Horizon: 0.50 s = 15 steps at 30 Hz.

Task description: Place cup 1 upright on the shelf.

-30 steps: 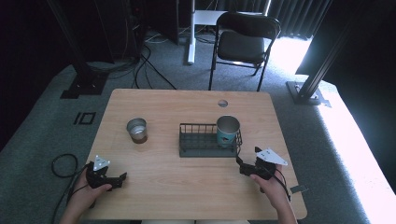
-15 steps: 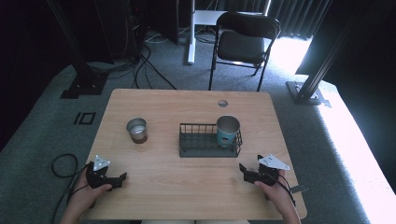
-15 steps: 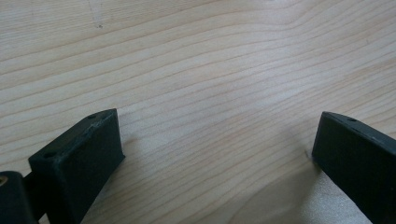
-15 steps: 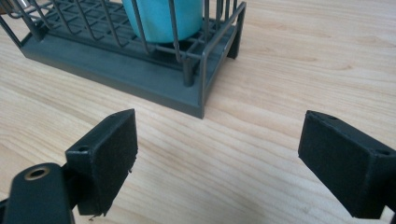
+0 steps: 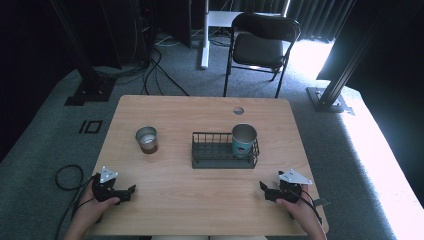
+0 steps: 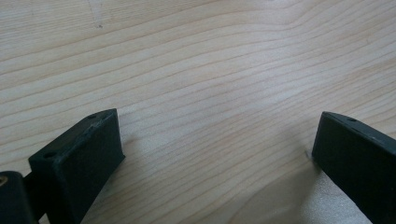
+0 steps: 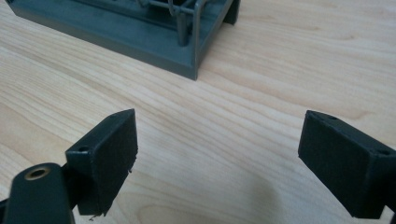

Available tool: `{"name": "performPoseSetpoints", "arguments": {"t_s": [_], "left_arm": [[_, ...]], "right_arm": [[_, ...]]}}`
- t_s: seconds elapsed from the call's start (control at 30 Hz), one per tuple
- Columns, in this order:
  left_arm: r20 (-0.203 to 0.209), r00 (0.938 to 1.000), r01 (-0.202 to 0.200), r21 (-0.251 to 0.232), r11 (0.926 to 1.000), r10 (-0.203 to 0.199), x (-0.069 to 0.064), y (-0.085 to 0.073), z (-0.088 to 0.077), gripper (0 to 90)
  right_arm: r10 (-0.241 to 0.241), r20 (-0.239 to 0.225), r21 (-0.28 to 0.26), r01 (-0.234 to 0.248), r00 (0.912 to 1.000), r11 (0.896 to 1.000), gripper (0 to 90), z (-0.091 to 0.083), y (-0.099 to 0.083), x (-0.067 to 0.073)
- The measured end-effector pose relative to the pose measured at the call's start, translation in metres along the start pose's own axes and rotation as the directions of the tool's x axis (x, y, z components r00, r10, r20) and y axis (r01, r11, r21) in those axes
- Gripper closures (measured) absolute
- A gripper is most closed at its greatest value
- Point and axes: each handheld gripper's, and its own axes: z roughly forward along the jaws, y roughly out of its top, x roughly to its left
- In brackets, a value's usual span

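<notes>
The desk (image 5: 200, 200) is a pale wooden slab with rounded corners and a fine wavy grain that runs in long streaks across both gripper views. Near its front left corner the left tongs (image 5: 131, 190) rest in a hand (image 5: 87, 210), their two blunt, matt black jaws spread wide with only bare wood between them. At the front right the right tongs (image 5: 262, 187) lie in the other hand (image 5: 300, 212), jaws likewise spread and holding nothing; each block-shaped jaw has small screw holes in its top.

Ahead of the right tongs, near but apart from them, stands a rack (image 5: 215, 157), a dark grey rectangular tray with thin wire sides. In the right gripper view its smooth solid base (image 7: 140, 42) and upright wire posts show. In its right end stands a cup (image 5: 243, 141), a cylinder with a teal wall and a dull metal inside. Well left of the rack, a shorter metal cup (image 5: 146, 139) with a brownish wall stands on the wood.
</notes>
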Motion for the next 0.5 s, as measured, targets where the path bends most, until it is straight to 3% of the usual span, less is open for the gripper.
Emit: {"name": "performPoseSetpoints", "arguments": {"t_s": [0.37,0.5], "left_arm": [[0.000,1.0000,0.000,0.000,1.0000,0.000,0.000,0.000,0.000,2.3],[0.000,1.0000,0.000,0.000,1.0000,0.000,0.000,0.000,0.000,2.3]], "right_arm": [[-0.005,0.001,0.058,0.005,1.0000,0.998,11.6,0.005,-0.005,-0.004],[-0.016,-0.019,0.149,0.019,0.9997,0.989,11.5,0.010,-0.006,-0.004]]}}
